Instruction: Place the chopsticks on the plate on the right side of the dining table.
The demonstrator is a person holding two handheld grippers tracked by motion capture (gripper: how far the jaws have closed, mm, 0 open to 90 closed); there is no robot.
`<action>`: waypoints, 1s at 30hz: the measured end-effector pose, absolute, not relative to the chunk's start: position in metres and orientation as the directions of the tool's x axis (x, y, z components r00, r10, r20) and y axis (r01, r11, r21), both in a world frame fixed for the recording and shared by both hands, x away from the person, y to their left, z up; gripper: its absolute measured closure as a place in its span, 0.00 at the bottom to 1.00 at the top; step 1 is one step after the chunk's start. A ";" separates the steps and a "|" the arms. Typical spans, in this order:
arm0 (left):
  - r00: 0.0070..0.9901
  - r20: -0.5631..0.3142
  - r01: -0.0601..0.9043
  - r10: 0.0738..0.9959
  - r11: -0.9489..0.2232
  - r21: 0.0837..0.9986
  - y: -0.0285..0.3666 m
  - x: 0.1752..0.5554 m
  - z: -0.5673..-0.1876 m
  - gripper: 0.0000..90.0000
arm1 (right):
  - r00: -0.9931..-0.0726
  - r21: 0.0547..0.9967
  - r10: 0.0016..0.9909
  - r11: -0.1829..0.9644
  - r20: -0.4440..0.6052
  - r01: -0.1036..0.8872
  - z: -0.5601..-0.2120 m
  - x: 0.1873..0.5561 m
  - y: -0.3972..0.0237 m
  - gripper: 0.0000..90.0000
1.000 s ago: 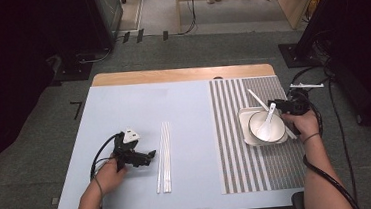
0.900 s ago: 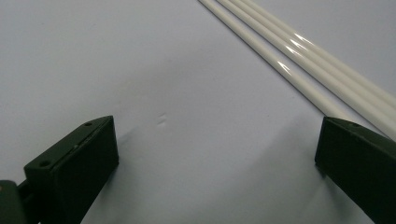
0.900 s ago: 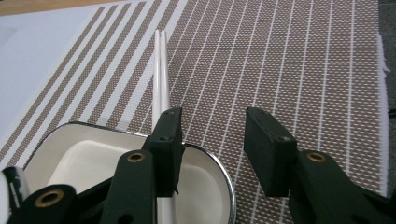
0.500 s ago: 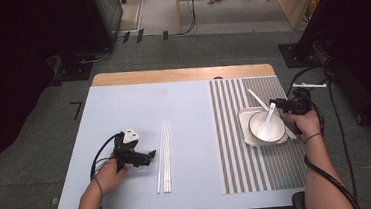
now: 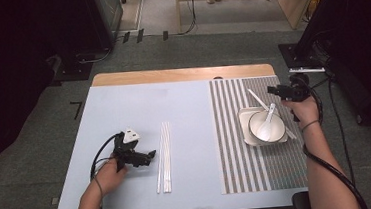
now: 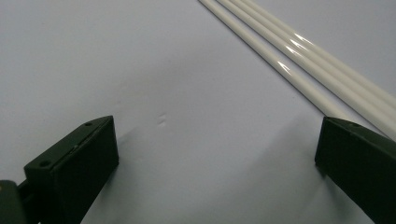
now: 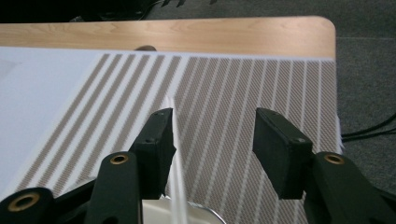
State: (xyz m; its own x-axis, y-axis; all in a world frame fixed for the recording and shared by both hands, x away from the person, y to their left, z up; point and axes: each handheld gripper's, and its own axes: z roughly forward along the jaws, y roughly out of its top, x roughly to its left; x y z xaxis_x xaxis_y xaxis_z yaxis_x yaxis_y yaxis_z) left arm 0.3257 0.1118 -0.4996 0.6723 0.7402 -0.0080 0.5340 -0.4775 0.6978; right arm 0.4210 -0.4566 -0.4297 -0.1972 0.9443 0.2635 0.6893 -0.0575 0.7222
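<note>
Spoon [image 5: 267, 121] is lying in the bowl [image 5: 265, 128] on the striped mat [image 5: 237, 145] near the table's right edge. Right gripper [image 5: 279, 91] is hovering just beyond it, jaws just opening, nothing between. Left gripper [image 5: 147, 156] is resting beside the white sticks [image 5: 163, 156], jaws apart.

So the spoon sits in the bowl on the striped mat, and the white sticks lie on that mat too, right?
Not quite: the sticks lie on the plain blue cloth, left of the striped mat, as the high view shows. The spoon does sit in the bowl.
</note>
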 end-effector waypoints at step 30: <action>0.672 -0.008 0.534 0.741 -0.477 0.698 0.112 0.326 -0.500 0.00 | 0.028 0.803 0.989 -0.135 0.146 0.580 -0.451 0.478 -0.306 0.24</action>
State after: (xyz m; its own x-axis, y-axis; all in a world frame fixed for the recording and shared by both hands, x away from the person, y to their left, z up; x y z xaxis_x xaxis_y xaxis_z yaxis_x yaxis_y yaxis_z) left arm 0.3256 0.1116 -0.4996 0.6718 0.7407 -0.0076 0.5342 -0.4773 0.6977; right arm 0.4782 -0.3061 -0.4510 0.0276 0.9889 0.1462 0.5800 -0.1349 0.8034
